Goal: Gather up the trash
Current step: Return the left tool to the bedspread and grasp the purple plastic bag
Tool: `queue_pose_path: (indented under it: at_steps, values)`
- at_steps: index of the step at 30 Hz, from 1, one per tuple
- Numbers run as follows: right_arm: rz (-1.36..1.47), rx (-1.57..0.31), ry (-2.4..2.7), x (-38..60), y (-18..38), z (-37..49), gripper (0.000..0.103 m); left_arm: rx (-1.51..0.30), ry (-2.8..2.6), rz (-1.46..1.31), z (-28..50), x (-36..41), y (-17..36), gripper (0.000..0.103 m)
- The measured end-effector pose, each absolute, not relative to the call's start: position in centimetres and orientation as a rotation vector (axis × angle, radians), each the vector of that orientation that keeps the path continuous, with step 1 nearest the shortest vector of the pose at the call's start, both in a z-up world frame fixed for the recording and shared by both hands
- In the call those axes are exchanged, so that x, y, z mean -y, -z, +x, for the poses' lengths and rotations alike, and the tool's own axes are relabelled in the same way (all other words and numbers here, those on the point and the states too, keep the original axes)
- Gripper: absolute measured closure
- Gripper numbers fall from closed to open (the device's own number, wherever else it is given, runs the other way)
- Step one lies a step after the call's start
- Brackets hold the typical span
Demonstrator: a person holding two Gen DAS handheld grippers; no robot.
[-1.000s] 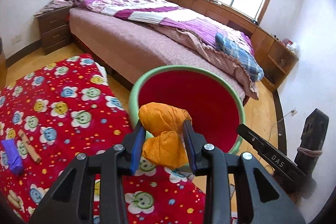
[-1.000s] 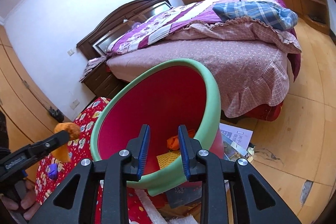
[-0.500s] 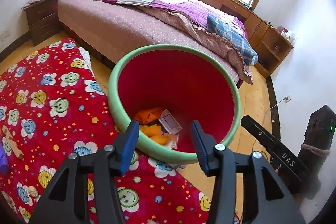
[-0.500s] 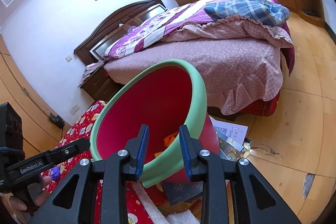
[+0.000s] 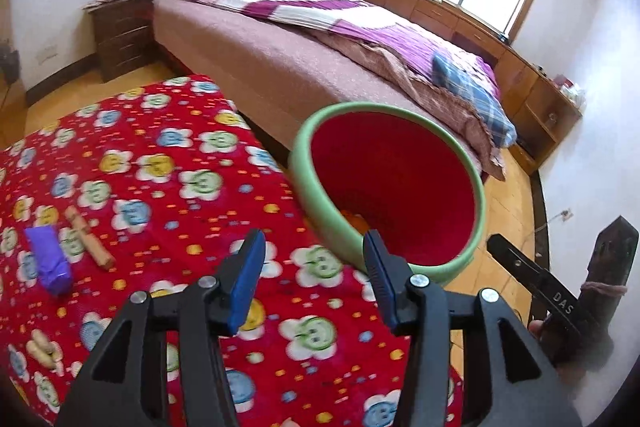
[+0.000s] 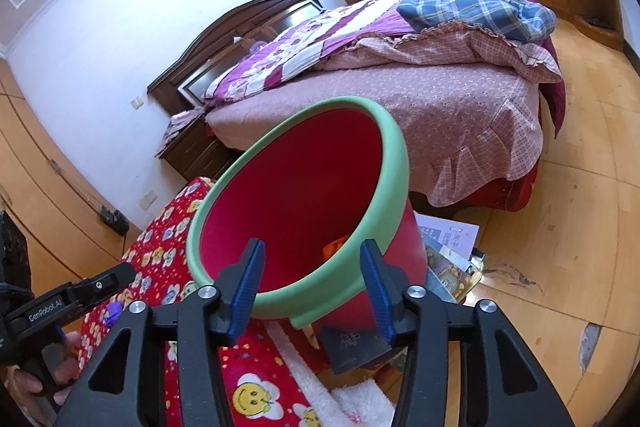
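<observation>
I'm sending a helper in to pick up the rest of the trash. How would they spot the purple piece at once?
Start at the red flowered blanket spread beside the bed, next to the green-rimmed red bin. Near the blanket's left edge lies the purple wrapper, a crumpled oblong piece. A tan stick lies right beside it, but the wrapper is the only solid purple thing there.

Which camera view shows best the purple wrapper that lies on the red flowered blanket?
The left wrist view shows it best: the purple wrapper lies whole on the red flowered blanket, beside a brown stick. In the right wrist view only a small purple scrap shows, partly hidden behind the left gripper.
</observation>
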State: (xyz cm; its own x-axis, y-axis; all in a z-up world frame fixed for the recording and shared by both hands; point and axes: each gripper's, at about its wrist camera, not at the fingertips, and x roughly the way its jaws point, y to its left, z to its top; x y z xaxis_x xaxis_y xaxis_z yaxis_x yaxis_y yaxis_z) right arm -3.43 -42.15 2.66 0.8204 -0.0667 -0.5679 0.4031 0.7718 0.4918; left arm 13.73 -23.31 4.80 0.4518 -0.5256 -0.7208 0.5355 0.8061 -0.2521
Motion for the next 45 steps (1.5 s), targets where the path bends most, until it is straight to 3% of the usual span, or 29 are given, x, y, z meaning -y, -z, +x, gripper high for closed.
queue_pose_path:
  at_steps: [3, 5, 29, 45]
  values:
    - [0.643, -0.555, 0.251, 41.6, -2.8, -3.4, 0.05, -0.876, 0.612, -0.003, 14.1, 21.6, -5.0, 0.052]
    - [0.645, -0.55, 0.237, 41.3, -2.9, -3.4, 0.043, -0.868, 0.58, -0.011, 14.6, 20.5, -5.1, 0.052]
    - [0.635, -0.597, 0.239, 39.1, -2.8, -2.8, 0.042, -0.876, 0.2, -0.116, 20.6, 7.5, -2.2, 0.052]
    - [0.647, -0.615, 0.239, 39.1, -2.3, -2.5, 0.042, -0.961, 0.138, -0.145, 22.2, 7.6, 1.8, 0.052]
